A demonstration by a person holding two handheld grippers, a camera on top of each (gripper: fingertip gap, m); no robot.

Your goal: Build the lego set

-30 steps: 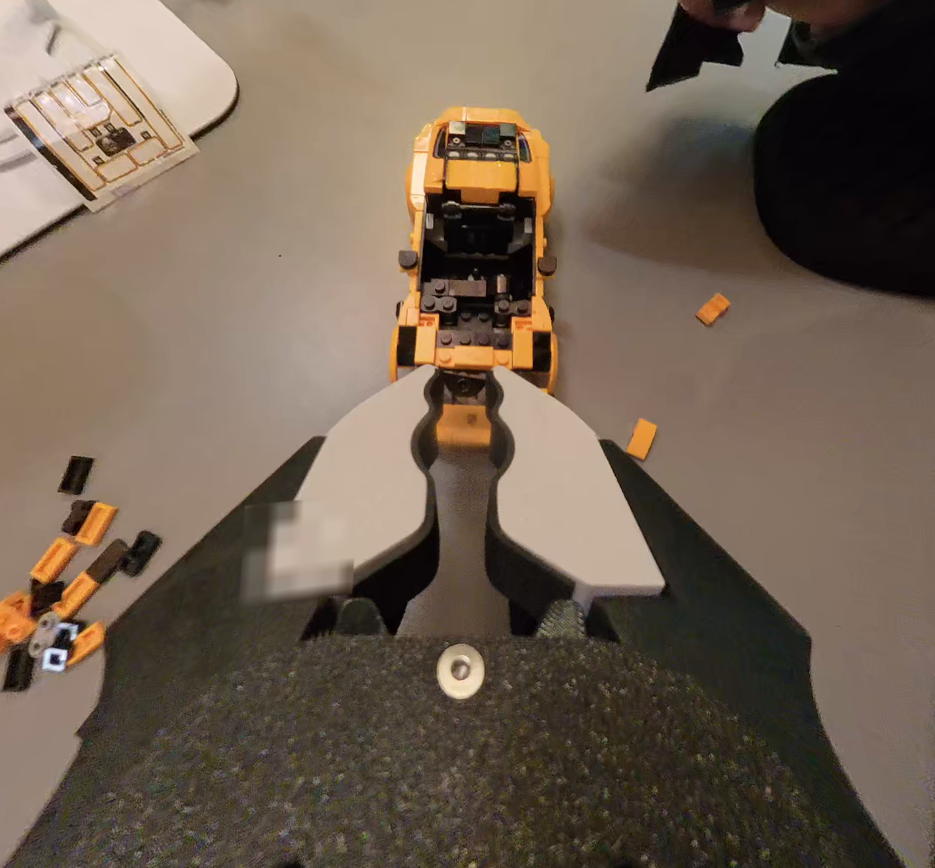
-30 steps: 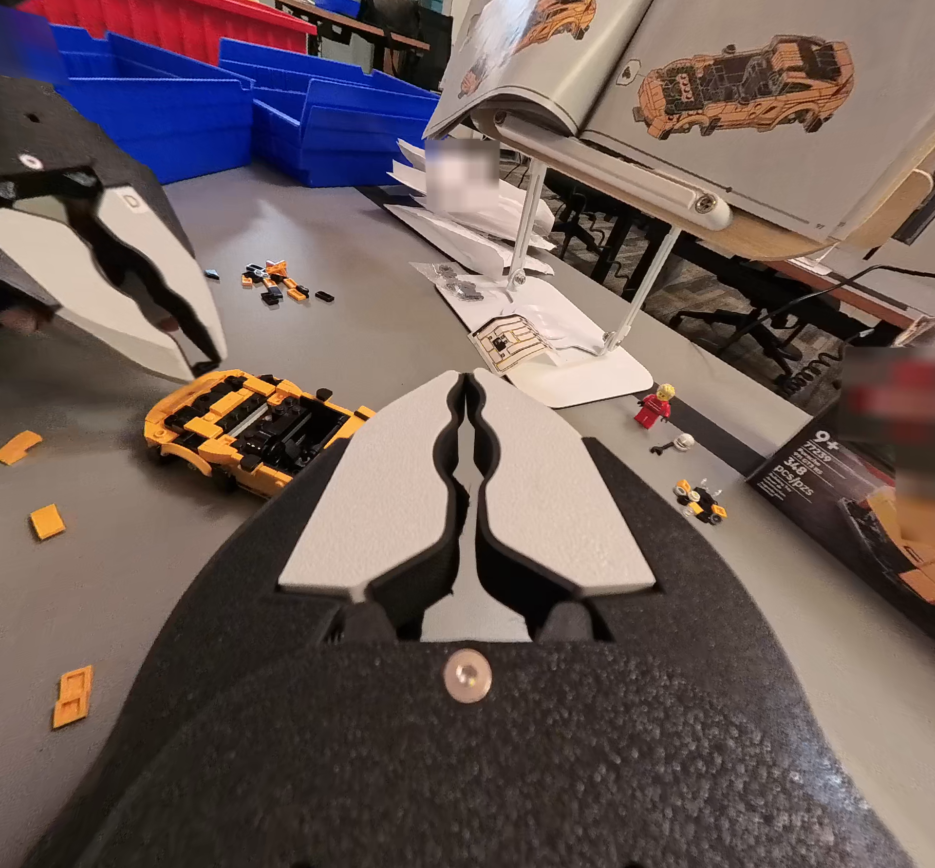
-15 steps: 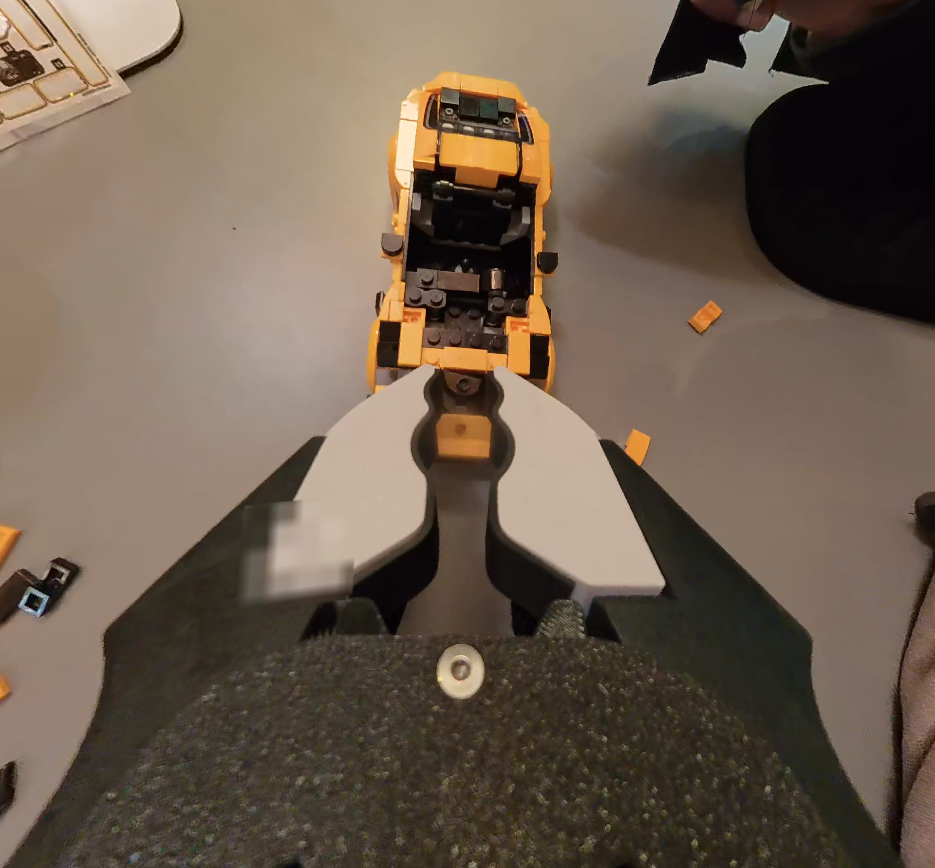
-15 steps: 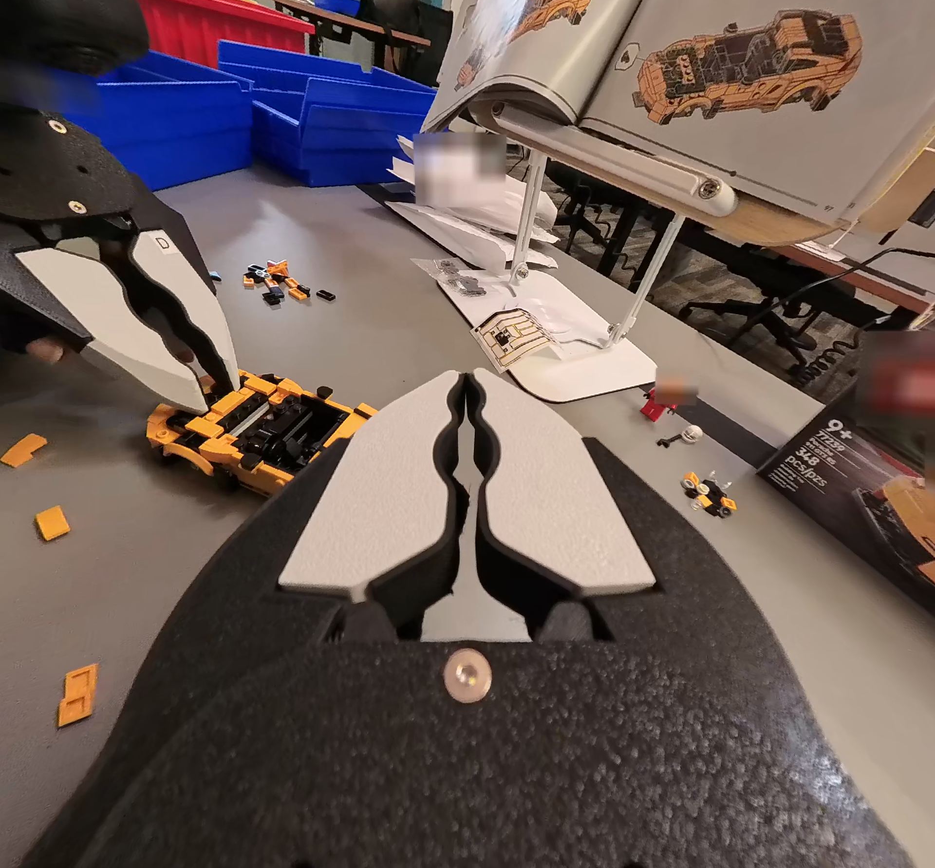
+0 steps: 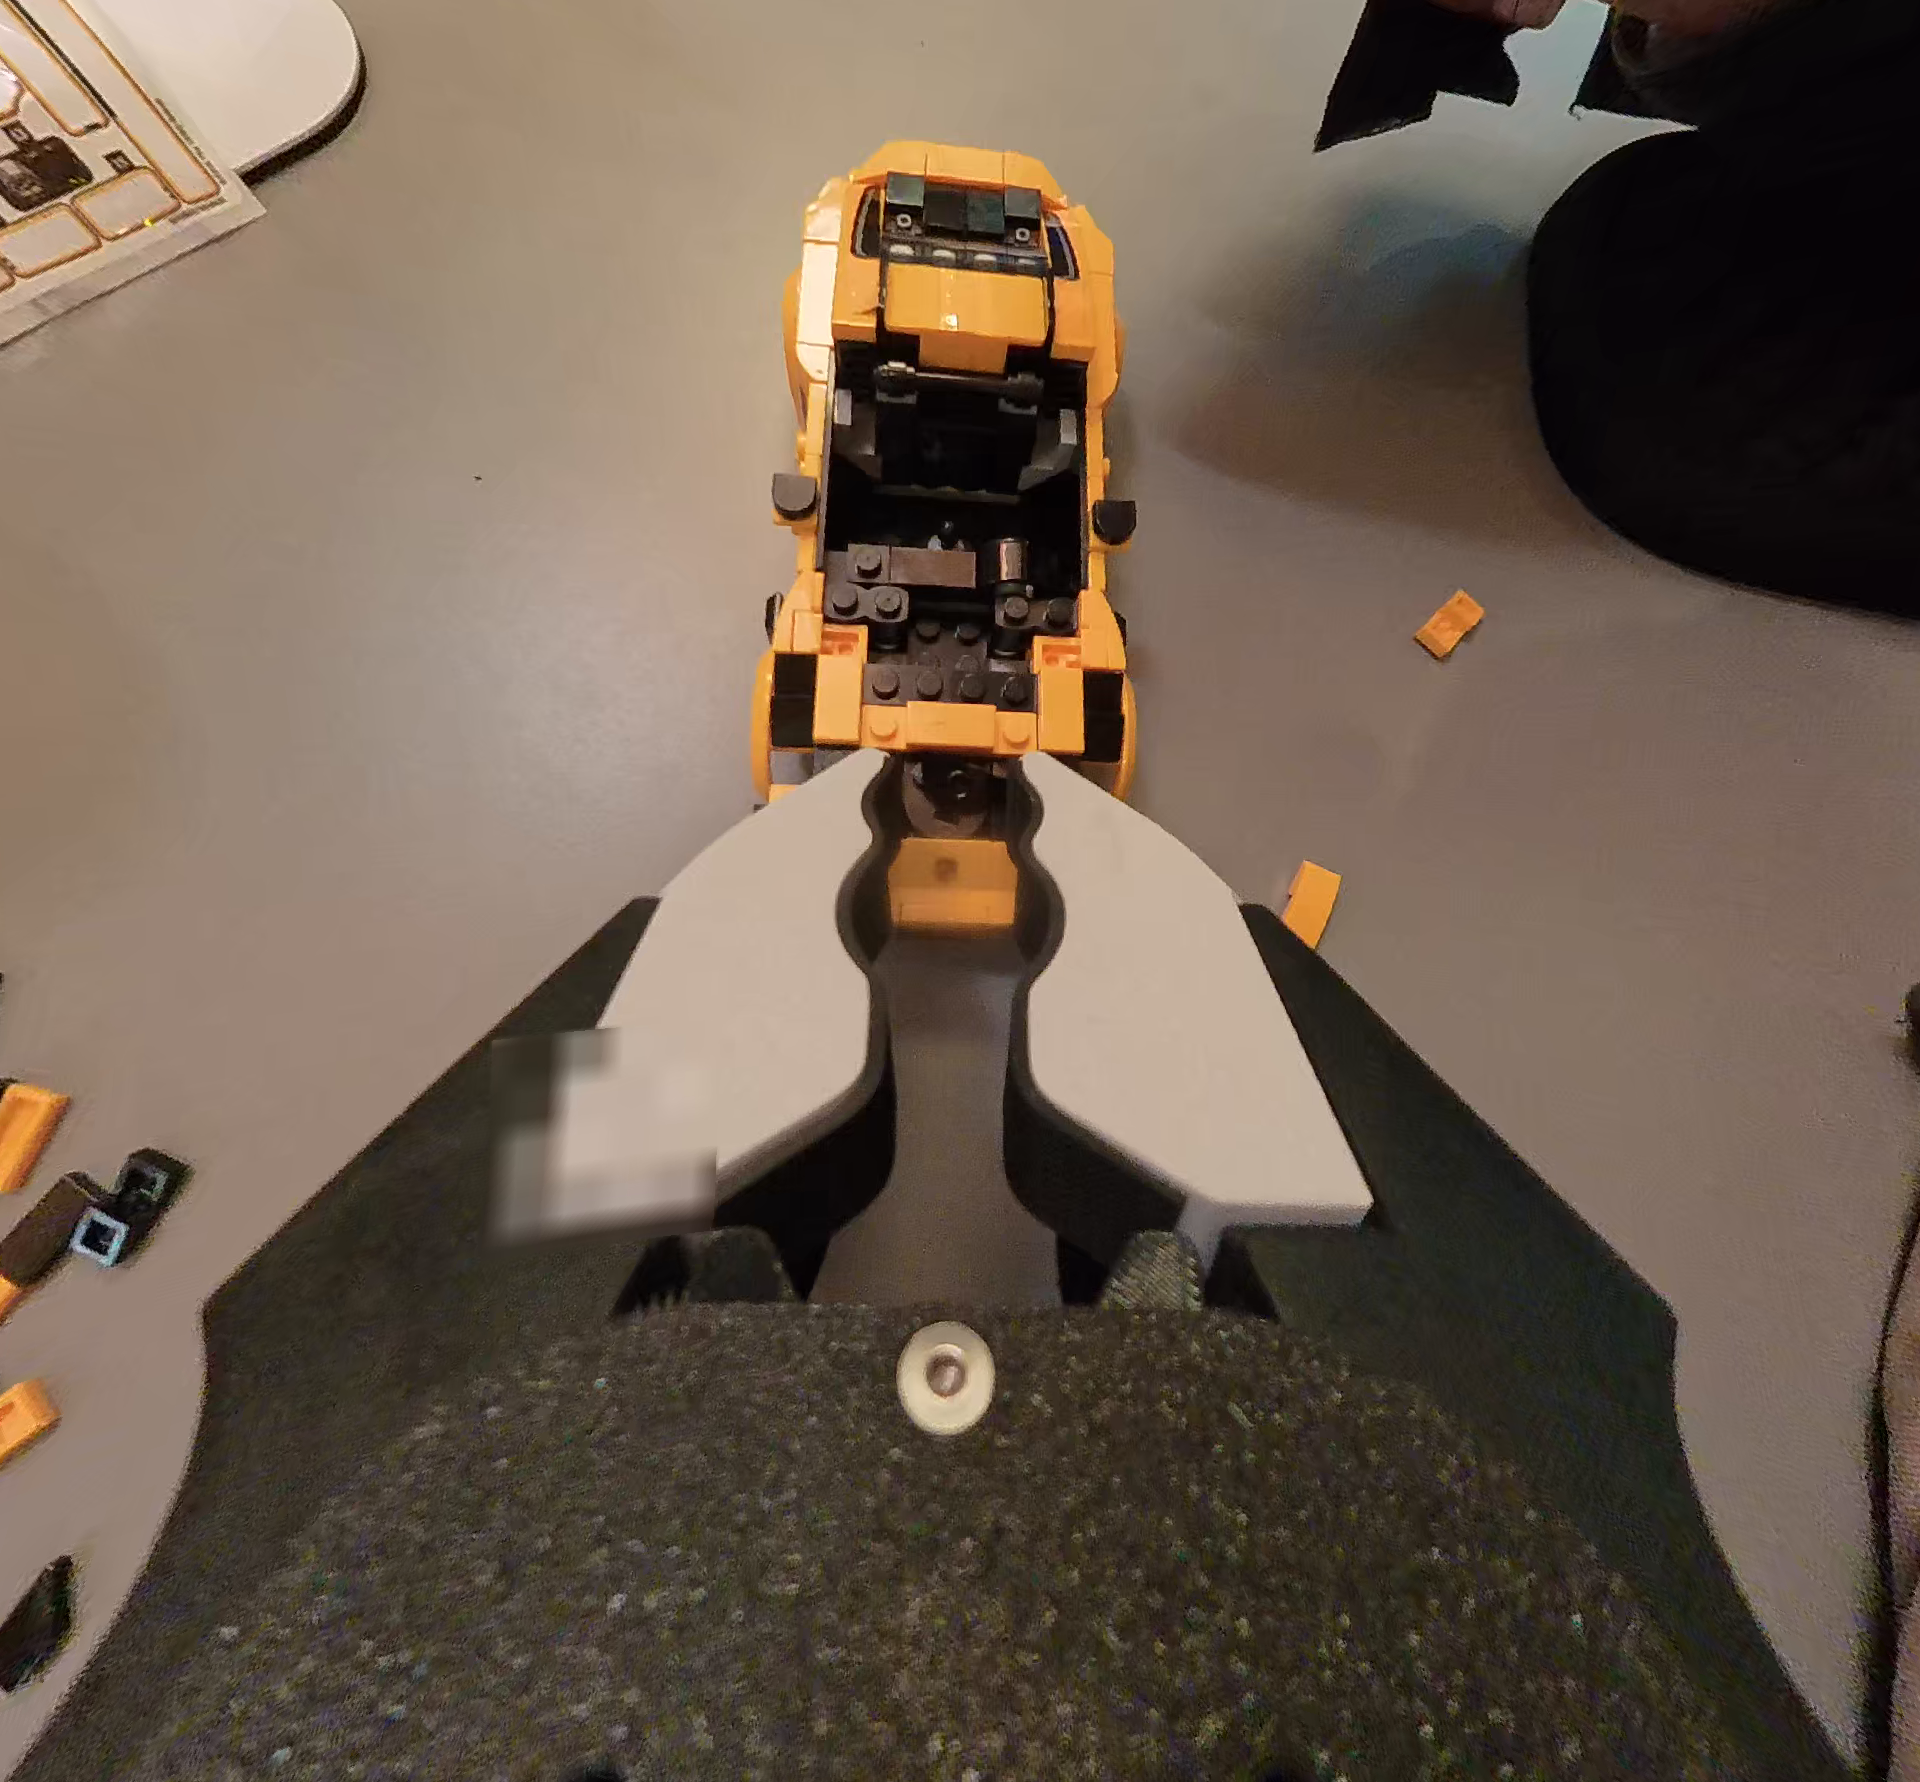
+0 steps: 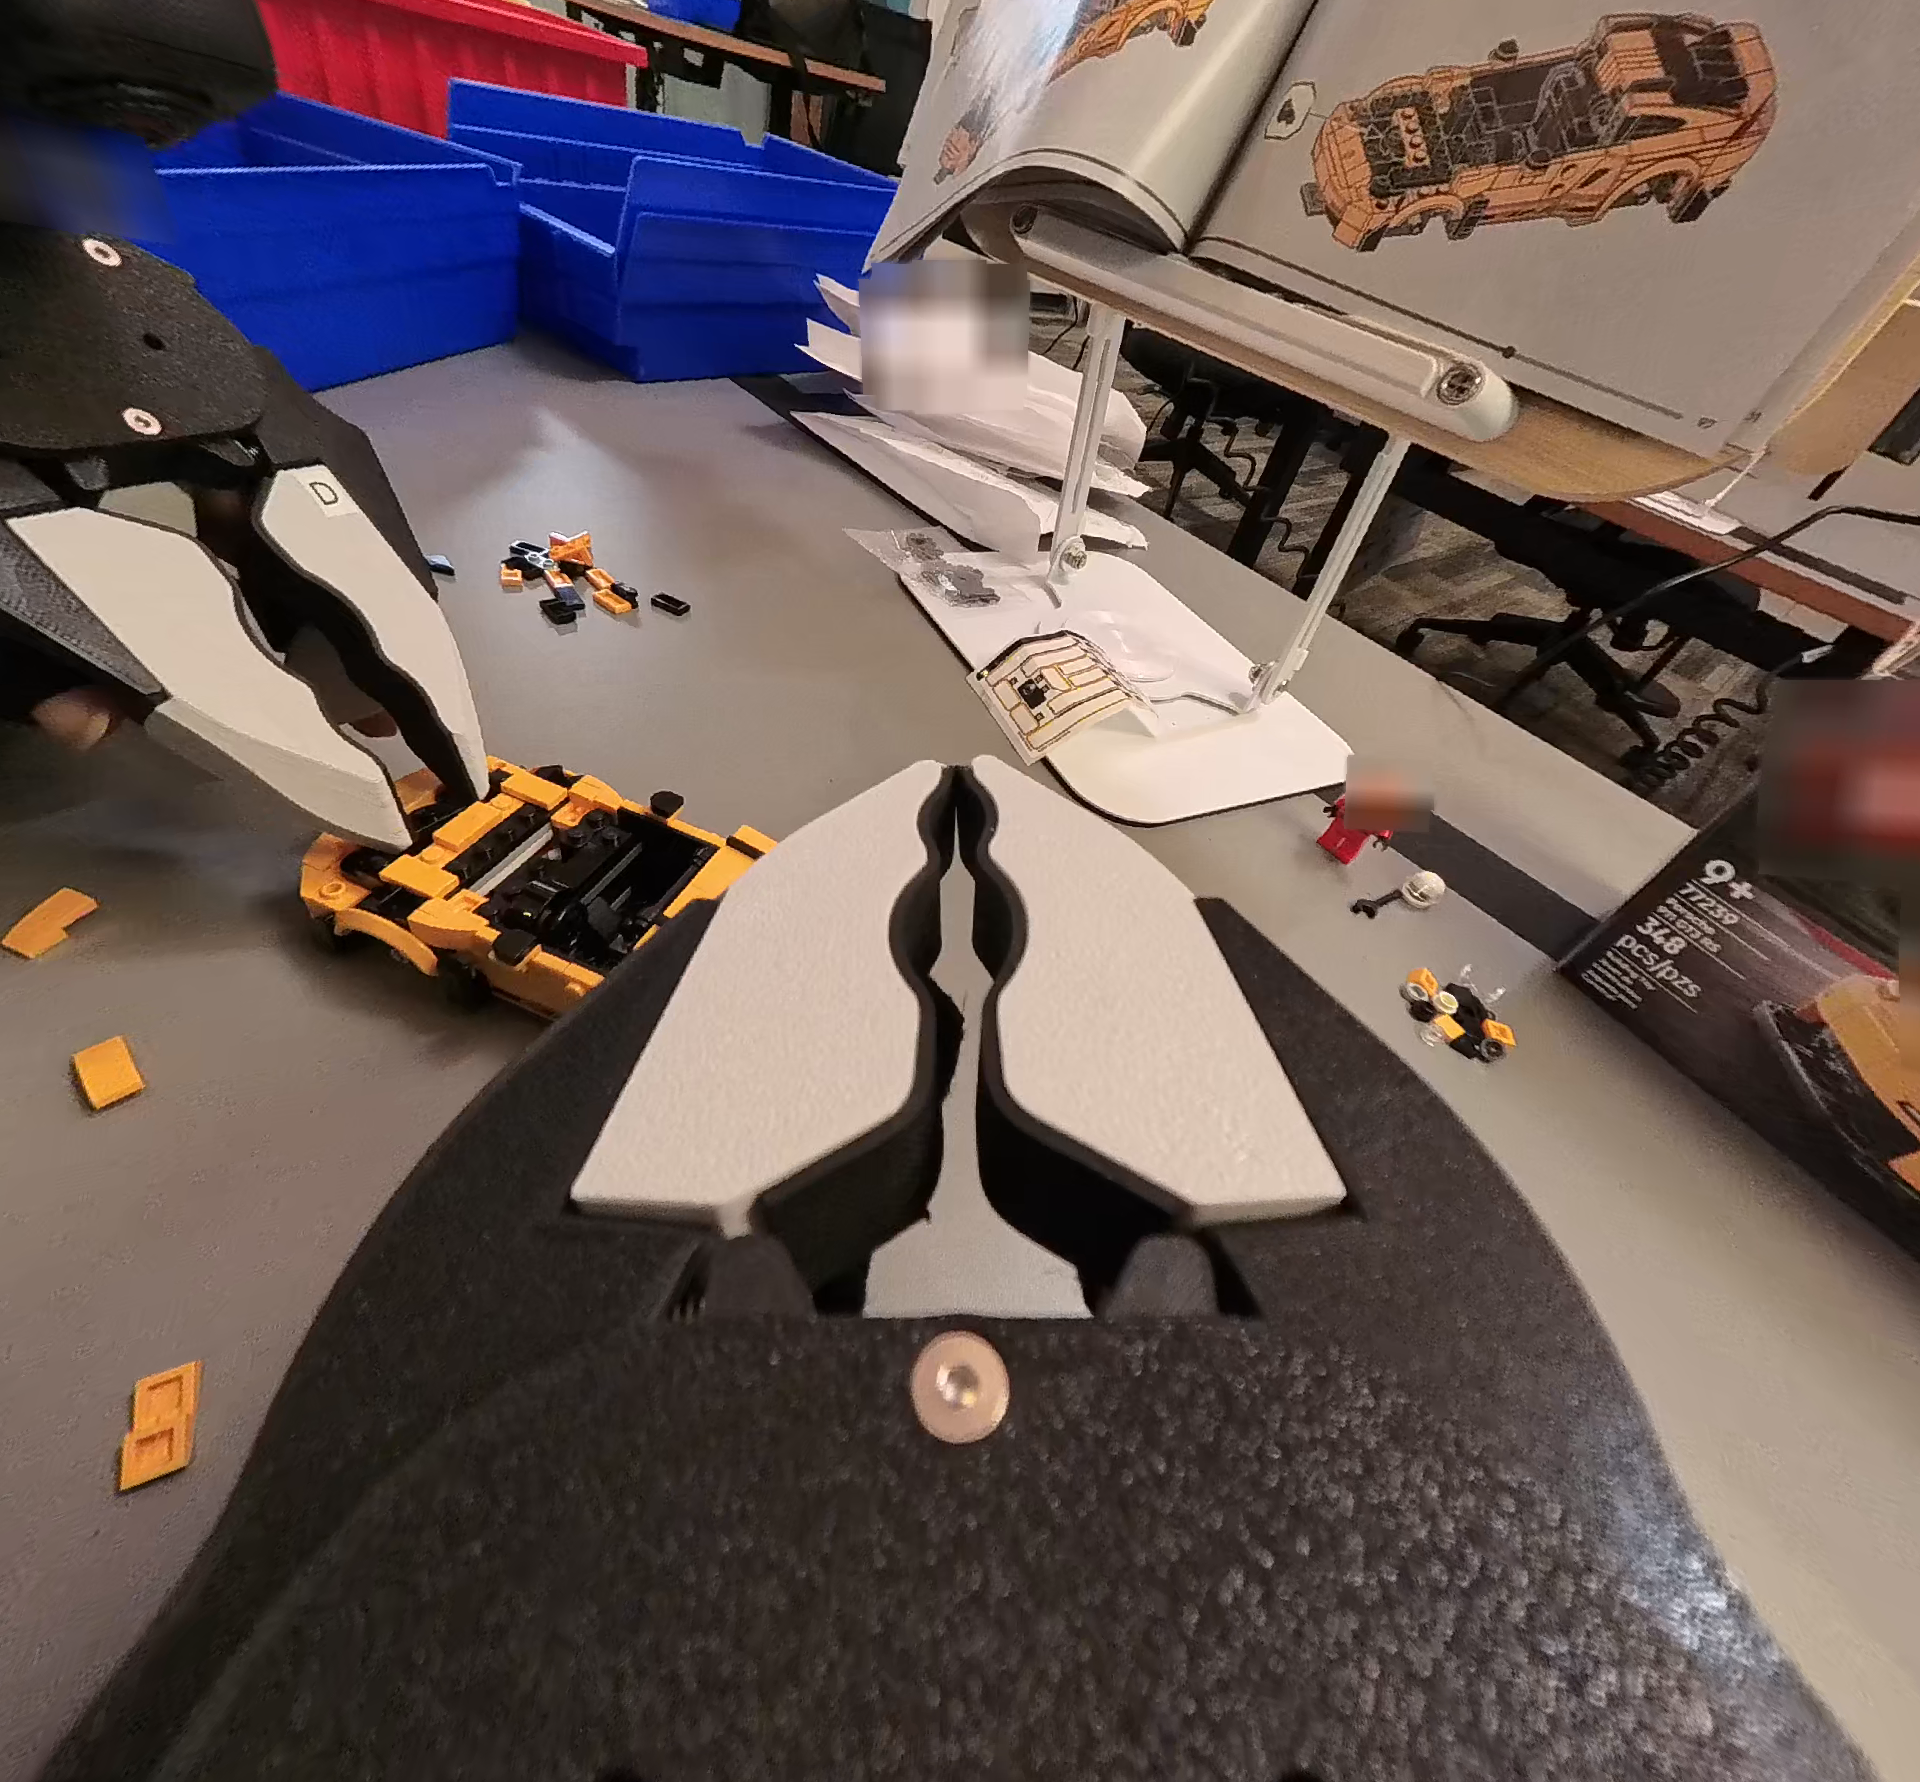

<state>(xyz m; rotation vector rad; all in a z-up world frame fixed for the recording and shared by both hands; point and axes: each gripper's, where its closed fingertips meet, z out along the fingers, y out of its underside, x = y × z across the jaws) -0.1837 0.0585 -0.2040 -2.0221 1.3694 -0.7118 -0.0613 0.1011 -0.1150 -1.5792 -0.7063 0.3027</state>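
Loose orange and black plastic bricks (image 5: 62, 1202) lie scattered at the left edge of the smooth grey tabletop (image 5: 416, 589), with bare surface between them and the studded orange and black lego car (image 5: 951, 496) standing mid-tabletop. The left claw (image 5: 948, 776), pale grey fingers on a rough black body, is partly closed on a small orange and black brick piece (image 5: 951, 859) and presses it at the car's near end (tips touching the model). Flat orange tiles (image 6: 104, 1072) lie close beside the car. The right claw (image 6: 956, 776) hovers above the tabletop, shut and empty. Farther right, a white metal stand (image 6: 1195, 745) carries the open instruction booklet (image 6: 1455, 70).
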